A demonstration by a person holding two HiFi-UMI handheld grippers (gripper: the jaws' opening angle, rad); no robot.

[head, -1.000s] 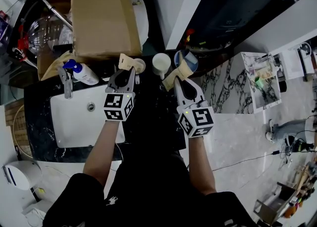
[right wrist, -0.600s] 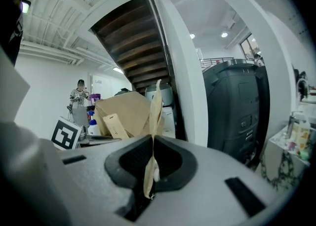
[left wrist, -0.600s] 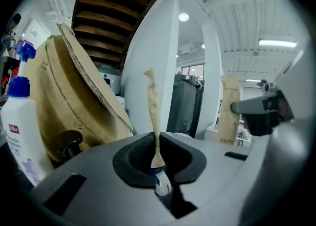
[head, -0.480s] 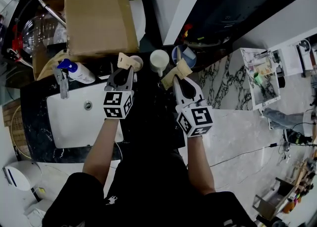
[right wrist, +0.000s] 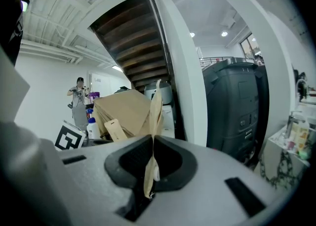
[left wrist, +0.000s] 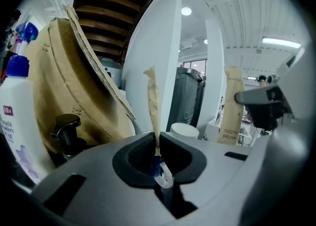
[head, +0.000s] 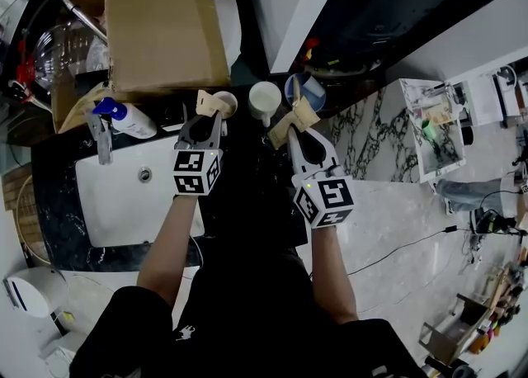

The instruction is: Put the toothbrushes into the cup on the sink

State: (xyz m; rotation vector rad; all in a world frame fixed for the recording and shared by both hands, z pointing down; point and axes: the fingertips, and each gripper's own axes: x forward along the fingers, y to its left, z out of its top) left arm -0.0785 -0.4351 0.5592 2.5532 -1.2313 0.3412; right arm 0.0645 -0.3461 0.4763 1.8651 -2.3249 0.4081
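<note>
Each gripper holds a toothbrush in a kraft paper pack. My left gripper point(head: 212, 118) is shut on one pack point(head: 211, 102), held just left of the white cup point(head: 266, 101) on the dark counter. In the left gripper view that pack point(left wrist: 152, 102) stands edge-on between the jaws, with a blue and clear handle point(left wrist: 161, 173) at its base and the cup point(left wrist: 183, 130) just beyond. My right gripper point(head: 290, 131) is shut on the other pack point(head: 299, 115), right of the cup. That pack point(right wrist: 154, 126) also shows edge-on in the right gripper view.
A white sink basin point(head: 115, 203) with a faucet point(head: 102, 135) lies at the left. A soap bottle with a blue pump point(head: 125, 119) stands behind it. A large cardboard box point(head: 161, 21) rises behind the counter. A blue cup point(head: 307, 87) sits right of the white one.
The left gripper has sunk a little with its pack, staying beside the cup. The right gripper has kept still.
</note>
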